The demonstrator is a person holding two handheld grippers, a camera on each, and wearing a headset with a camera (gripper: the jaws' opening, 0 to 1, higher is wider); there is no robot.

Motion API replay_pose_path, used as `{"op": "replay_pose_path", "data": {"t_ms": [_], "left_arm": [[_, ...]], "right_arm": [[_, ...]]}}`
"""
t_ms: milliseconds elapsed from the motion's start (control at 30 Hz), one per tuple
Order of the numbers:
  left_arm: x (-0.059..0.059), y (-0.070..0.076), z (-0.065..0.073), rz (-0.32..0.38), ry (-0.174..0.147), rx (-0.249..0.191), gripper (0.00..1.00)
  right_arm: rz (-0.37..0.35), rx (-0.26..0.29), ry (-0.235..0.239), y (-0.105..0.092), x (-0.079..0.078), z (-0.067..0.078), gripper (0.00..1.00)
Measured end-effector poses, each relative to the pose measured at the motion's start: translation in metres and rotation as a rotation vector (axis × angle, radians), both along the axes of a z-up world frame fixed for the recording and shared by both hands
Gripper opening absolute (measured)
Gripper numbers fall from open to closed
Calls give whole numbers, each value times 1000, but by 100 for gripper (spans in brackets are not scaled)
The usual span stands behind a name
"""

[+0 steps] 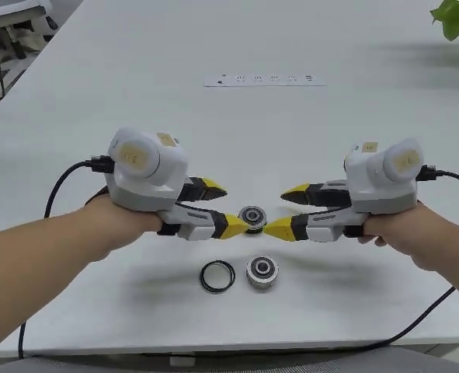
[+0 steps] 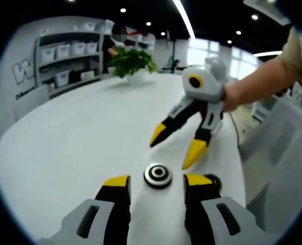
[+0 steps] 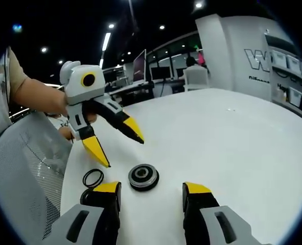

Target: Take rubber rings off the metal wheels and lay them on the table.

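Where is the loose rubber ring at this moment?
Head view: the rubber ring lies flat on the table, just left of a metal wheel.

Two small metal wheels lie face up on the white table [image 1: 307, 140], one behind the other and well apart. The far wheel [image 1: 252, 217] has a dark band round its rim, apparently its rubber ring still in place, and a pale centre. The near wheel [image 1: 262, 270], close to the table's front edge, shows a bare silvery rim and a dark hub. A thin black loose ring [image 1: 217, 277] lies flat just left of it, not touching
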State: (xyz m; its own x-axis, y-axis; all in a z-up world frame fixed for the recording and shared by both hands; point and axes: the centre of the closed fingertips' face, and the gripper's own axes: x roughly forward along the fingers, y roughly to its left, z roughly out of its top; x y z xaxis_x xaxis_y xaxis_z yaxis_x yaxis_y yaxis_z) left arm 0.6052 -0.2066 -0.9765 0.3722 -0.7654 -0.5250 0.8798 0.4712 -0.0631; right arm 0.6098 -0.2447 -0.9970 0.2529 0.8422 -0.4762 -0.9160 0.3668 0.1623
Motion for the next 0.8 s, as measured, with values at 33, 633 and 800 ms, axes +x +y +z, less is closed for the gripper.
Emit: {"op": "replay_pose_path", "data": {"t_ms": [33, 633, 800], "left_arm": [[0, -2, -1, -2, 5, -4, 42], [2, -19, -17, -36, 27, 20, 26], [6, -21, -20, -33, 21, 32, 23]], "right_arm": [[2, -4, 1, 0, 0, -2, 46], [-7, 2, 10, -3, 1, -6, 45], [-10, 3, 12, -4, 0, -7, 45]]}}
